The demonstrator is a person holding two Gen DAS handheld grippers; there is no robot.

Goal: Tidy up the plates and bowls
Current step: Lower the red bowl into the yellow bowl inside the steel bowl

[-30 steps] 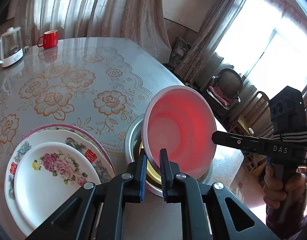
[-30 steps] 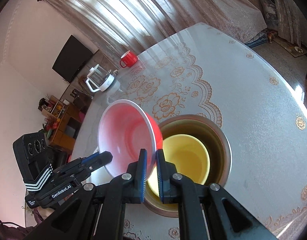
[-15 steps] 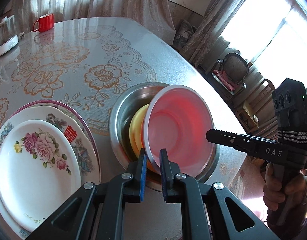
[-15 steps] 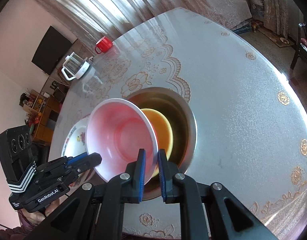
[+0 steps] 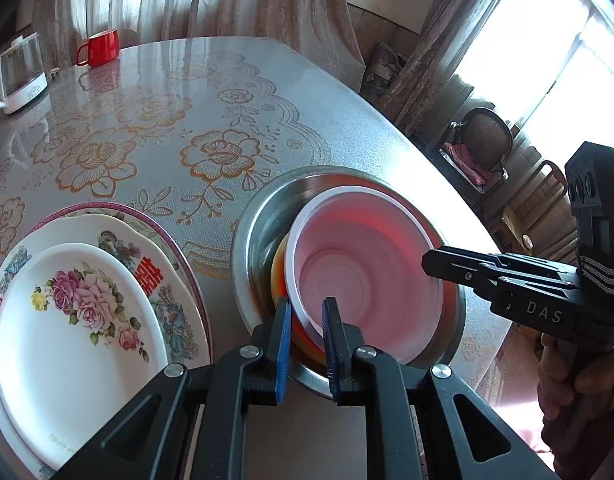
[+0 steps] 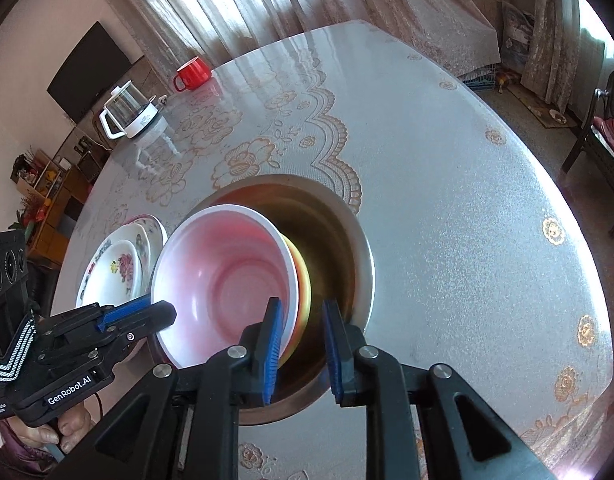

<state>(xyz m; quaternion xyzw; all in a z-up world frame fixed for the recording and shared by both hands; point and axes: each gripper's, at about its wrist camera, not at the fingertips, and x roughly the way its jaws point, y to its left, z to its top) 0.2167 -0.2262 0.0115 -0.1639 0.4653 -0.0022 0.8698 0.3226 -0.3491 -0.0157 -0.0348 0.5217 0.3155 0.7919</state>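
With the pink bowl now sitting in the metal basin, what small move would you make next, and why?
Probably let both grippers finish opening, then lift them clear. The pink bowl is nested on the yellow bowl inside the metal basin. The right gripper and left gripper are opening, their pads straddling the rim without pressing it.

A home living room: curtains (image 6: 235,12), wall television (image 6: 89,70), floral-clothed dining table (image 6: 447,184).
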